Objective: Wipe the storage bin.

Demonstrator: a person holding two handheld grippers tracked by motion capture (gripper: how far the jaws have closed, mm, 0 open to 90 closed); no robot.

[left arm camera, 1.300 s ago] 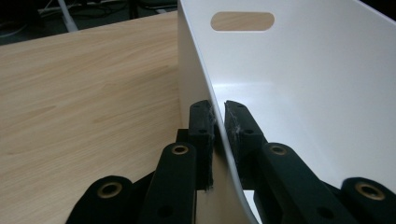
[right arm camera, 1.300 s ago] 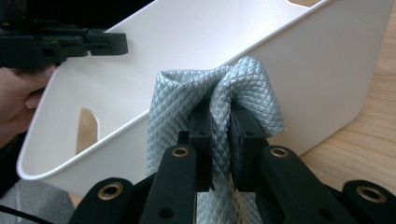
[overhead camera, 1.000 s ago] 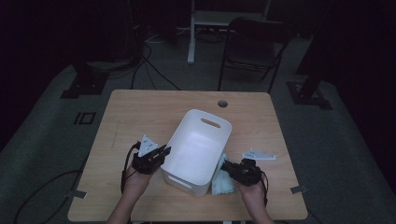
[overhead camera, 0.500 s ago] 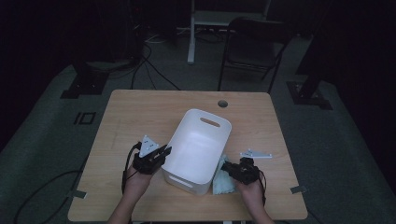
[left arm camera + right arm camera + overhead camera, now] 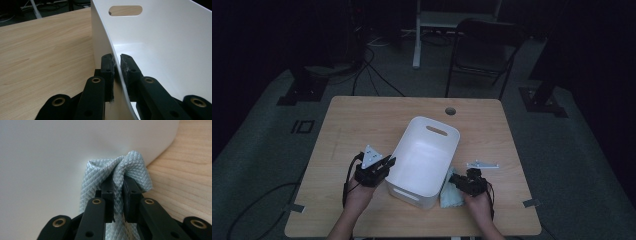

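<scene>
A white plastic bin [image 5: 434, 123] with slot handles stands in the middle of the wooden table [image 5: 362, 120]. My left gripper [image 5: 387, 162] is at the bin's left side, shut on its thin wall [image 5: 162, 50], one jaw inside and one outside [image 5: 117, 58]. A pale blue quilted cloth [image 5: 448, 197] lies bunched against the bin's right near corner. My right gripper [image 5: 453, 179] is shut on a fold of the cloth [image 5: 135, 162], its tips [image 5: 118, 182] close to the bin's outer wall.
A small white flat piece [image 5: 482, 164] lies on the table to the right of the bin. A round cable hole [image 5: 450, 110] sits near the far edge. A dark folding chair [image 5: 484, 45] and floor cables are beyond the table.
My right gripper has sunk slightly toward the table with the cloth in it. The left gripper and the bin have stayed in place.
</scene>
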